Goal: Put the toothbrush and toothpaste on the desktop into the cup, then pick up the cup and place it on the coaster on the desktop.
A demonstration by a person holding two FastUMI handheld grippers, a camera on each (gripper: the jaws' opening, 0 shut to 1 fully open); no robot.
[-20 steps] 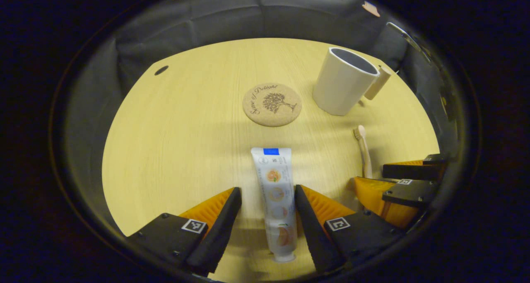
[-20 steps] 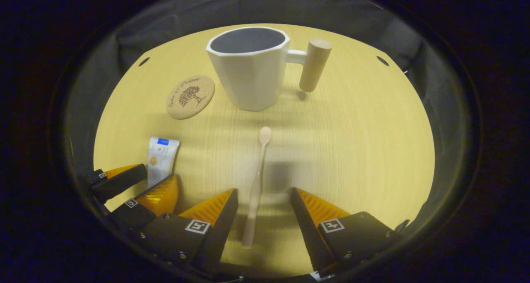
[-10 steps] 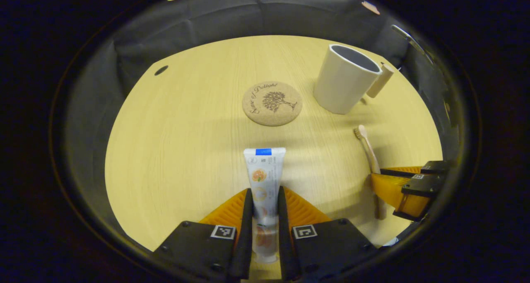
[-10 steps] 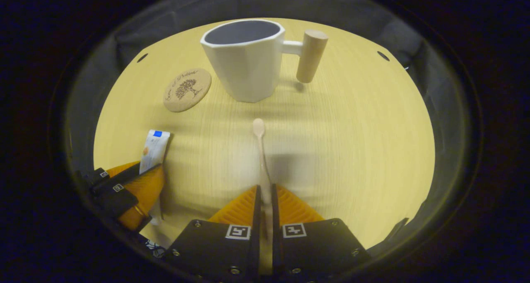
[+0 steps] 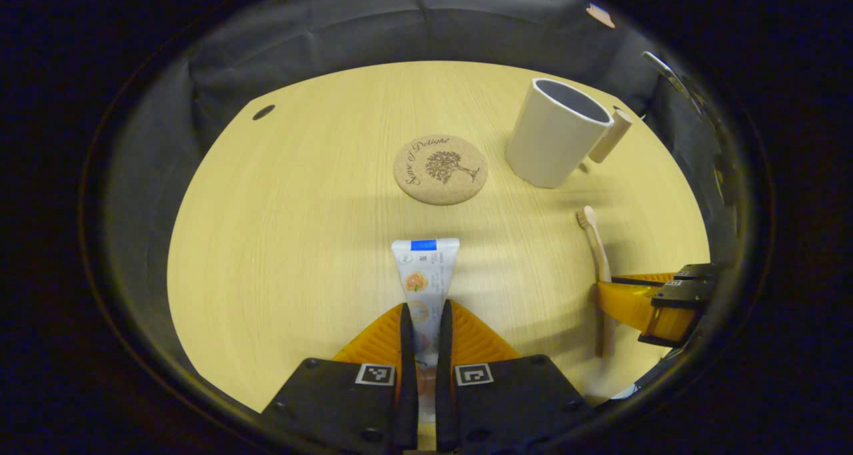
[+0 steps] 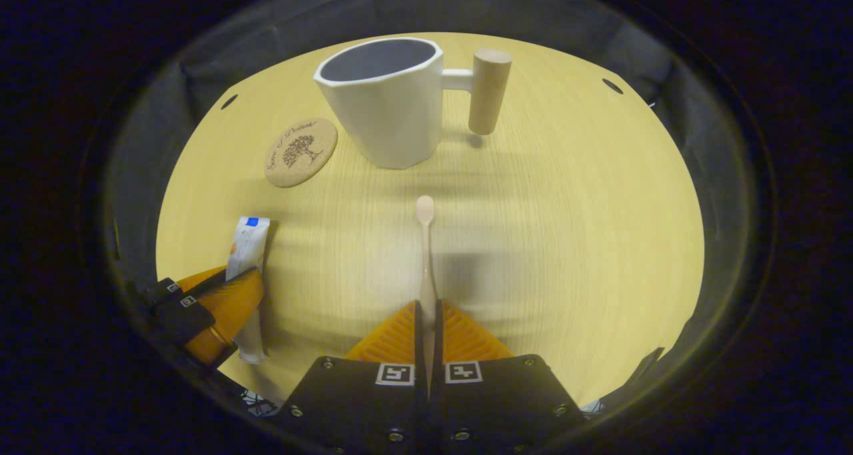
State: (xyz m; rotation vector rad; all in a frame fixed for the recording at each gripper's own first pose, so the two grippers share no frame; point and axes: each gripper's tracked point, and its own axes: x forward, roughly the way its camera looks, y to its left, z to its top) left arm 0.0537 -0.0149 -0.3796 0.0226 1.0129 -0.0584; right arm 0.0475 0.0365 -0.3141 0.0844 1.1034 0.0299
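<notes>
Both grippers are loaded. Left gripper (image 5: 420, 338): jaws clenched on the lower half of the white toothpaste tube with orange fruit print and a blue band at its flat end (image 5: 422, 275). Right gripper (image 6: 427, 328): jaws clenched on the handle of the slim pale pink toothbrush (image 6: 425, 242).

Key relation: each item's long axis runs straight out along its own jaws. The tube's flat crimped end points forward, cap end back between the jaws. The toothbrush head is forward, and in the right gripper view it points almost dead-on at the white faceted cup with the wooden peg handle (image 6: 386, 108). The cup is upright, mouth open, looks empty, handle to its right in that view.

My read: right gripper is nearer the cup and already lined up. Left gripper has it off ahead-right, past the round cork coaster with a tree print (image 5: 440, 169), so it needs a swing across.

Both items sit low over the light wood table (image 5: 293, 228); cannot tell whether they touch it. Coaster is bare, just left of the cup and apart from it.

Looks: tube is soft and flat, will flex in the grip. Brush is thin and rigid. Both need tipping toward vertical to drop in.
</notes>
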